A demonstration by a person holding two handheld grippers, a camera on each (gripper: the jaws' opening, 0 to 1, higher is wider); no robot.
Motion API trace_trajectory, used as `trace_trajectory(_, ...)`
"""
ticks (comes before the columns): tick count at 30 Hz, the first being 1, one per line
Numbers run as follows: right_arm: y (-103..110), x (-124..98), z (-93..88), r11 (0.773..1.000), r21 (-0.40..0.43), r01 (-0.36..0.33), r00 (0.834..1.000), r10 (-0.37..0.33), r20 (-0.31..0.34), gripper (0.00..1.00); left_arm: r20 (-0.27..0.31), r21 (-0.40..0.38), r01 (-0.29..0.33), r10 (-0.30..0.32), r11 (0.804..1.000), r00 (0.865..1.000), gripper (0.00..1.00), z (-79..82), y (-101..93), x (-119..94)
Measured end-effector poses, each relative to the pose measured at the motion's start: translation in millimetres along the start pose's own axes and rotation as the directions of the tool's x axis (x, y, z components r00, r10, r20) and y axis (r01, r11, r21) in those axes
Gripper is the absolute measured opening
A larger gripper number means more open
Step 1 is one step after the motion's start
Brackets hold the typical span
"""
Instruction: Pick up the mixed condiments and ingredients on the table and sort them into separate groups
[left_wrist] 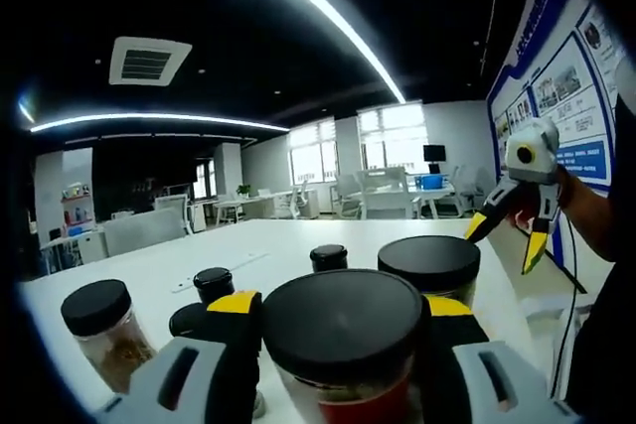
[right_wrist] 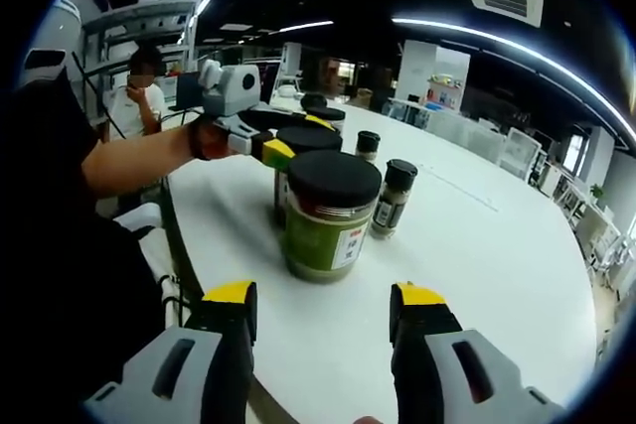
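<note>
- Between the yellow-tipped jaws of the left hand-held gripper (left_wrist: 343, 330), in the left gripper view, a wide jar with a black lid (left_wrist: 343, 325) is held upright, its long axis vertical; its lower part is cut off by the frame, and only a strip of red label can be made out.
- Just behind it on the white bench (left_wrist: 268, 240) a second black-lidded jar (left_wrist: 429, 263) is seen, with three smaller dark-capped bottles (left_wrist: 329, 257) nearby and a jar of brownish contents (left_wrist: 104, 330) at the left — all upright.
- At the right of that view the right hand-held gripper (left_wrist: 507, 230) is seen above the bench edge with its jaws spread and nothing between them.
- From the right gripper view, the right hand-held gripper's (right_wrist: 323, 330) jaws are seen wide apart and empty, short of a green-filled jar (right_wrist: 331, 215) standing upright on the bench.
- Beside it a slim spice bottle (right_wrist: 395, 198) stands; its label is too small to be read.
- Farther back the left hand-held gripper (right_wrist: 283, 146) is seen closed on its jar, which is partly hidden behind the green one.
</note>
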State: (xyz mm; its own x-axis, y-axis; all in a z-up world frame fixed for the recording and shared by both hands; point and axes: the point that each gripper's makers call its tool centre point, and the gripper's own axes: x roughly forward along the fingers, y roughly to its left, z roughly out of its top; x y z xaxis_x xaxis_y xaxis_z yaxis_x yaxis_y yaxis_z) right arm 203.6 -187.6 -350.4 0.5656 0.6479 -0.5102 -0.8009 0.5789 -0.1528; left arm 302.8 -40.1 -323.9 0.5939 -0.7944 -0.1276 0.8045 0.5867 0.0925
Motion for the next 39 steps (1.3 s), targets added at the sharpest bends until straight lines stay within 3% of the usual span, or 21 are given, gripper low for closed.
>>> trace_trajectory(6, 8.3, 4.3, 2.0, 0.999, -0.030, -0.029, 1.000, 0.029, 0.002, 0.54, 0.022, -0.024, 0.003, -0.002, 1.000, 1.000, 0.63, 1.2, 0.1, -0.5)
trace_trajectory(25, -0.8, 4.0, 6.3, 1.000, -0.028, 0.011, 1.000, -0.010, 0.022, 0.52, 0.046, -0.058, -0.034, 0.036, 0.998, 0.998, 0.61, 11.2, -3.9, -14.7)
trace_trajectory(32, 0.0, 3.9, 5.1, 1.000, -0.021, 0.009, 1.000, -0.009, 0.027, 0.51, 0.048, -0.074, -0.082, 0.086, 0.994, 0.995, 0.60, 13.0, -5.2, -40.0)
trace_trajectory(36, -1.8, 2.9, 4.6, 1.000, -0.014, 0.014, 0.999, -0.014, 0.033, 0.51, 0.056, -0.117, -0.126, 0.133, 0.985, 0.989, 0.60, 13.0, 7.6, -57.1)
trace_trajectory(39, -3.3, 2.0, 3.9, 1.000, -0.006, 0.019, 0.999, -0.019, 0.036, 0.51, 0.061, -0.134, -0.212, 0.221, 0.968, 0.973, 0.60, 10.7, 28.4, -74.4)
